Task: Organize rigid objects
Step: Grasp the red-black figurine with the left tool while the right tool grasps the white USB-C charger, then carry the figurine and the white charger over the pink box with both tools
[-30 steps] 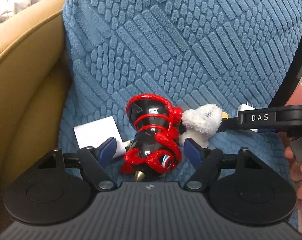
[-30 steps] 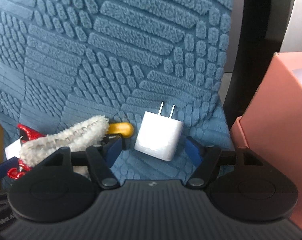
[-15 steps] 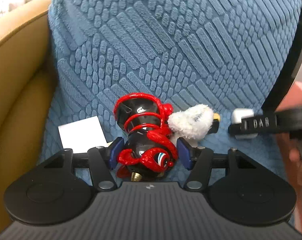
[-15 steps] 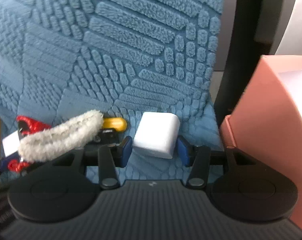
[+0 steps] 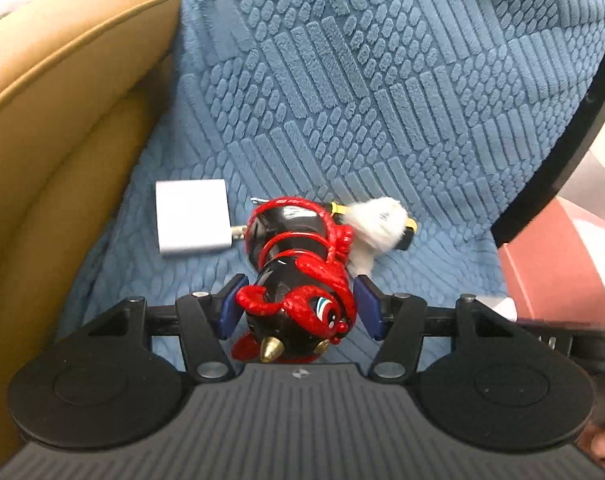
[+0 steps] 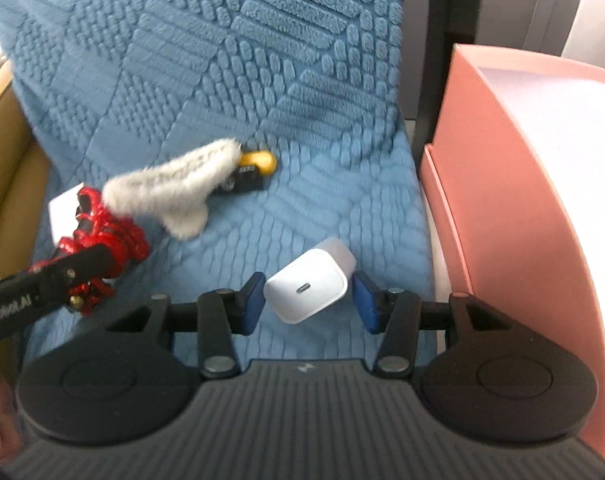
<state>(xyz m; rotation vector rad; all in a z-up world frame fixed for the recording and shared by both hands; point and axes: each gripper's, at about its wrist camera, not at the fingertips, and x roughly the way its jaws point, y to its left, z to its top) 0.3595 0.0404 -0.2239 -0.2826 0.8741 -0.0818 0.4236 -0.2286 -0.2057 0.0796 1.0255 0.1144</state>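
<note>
Right wrist shows right gripper (image 6: 308, 301) clamping white charger (image 6: 308, 290), pink box (image 6: 522, 216) beside; left gripper (image 5: 298, 307) grips red figurine (image 5: 302, 276).

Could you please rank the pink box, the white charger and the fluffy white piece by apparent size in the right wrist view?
1. Pink box, though cut off.
2. Fluffy white piece.
3. White charger, though it sits nearer the camera.
</note>
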